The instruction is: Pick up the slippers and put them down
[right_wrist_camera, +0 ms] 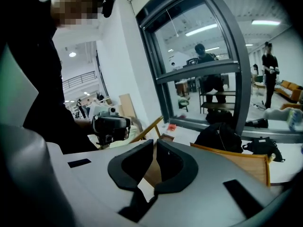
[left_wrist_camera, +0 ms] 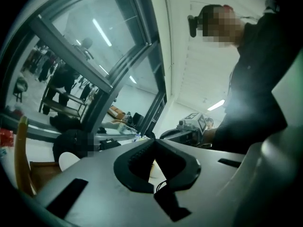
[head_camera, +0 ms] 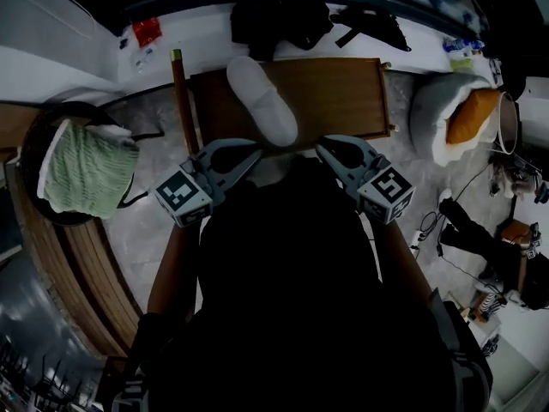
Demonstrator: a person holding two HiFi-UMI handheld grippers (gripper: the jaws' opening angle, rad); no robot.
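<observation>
Slipper point(head_camera: 262, 99) of white padded cloth lies slantwise on the wooden tabletop point(head_camera: 343, 93), its near end reaching the front edge. I can see only 1 of the pair from here.

It looks light and limp, so it should fold or droop if lifted by 1 end. I doubt it is fragile, and the cloth ought not to slip much. A pinch on the thin edge of the sole at the near end seems the best hold, or a bite over the rim of the upper, if that can be reached.

The left tongs point(head_camera: 254, 154) are closed tip to tip with nothing in them. The right tongs point(head_camera: 322, 148) are all but closed, with only a hairline slit, and are also empty. They hang just short of the slipper's near end, 1 on either side, touching nothing. Either would have to open before it could take hold.

Only the head view shows the whole slipper and how both tongs stand to it. It also takes in a green knitted cloth point(head_camera: 86, 166) off to the left.

The left gripper view shows only a white sliver low on the left, likely the slipper's edge, with the right tongs opposite. The right gripper view shows no slipper at all, just brown wood through the slit, the tabletop's rail and the left tongs facing it.
</observation>
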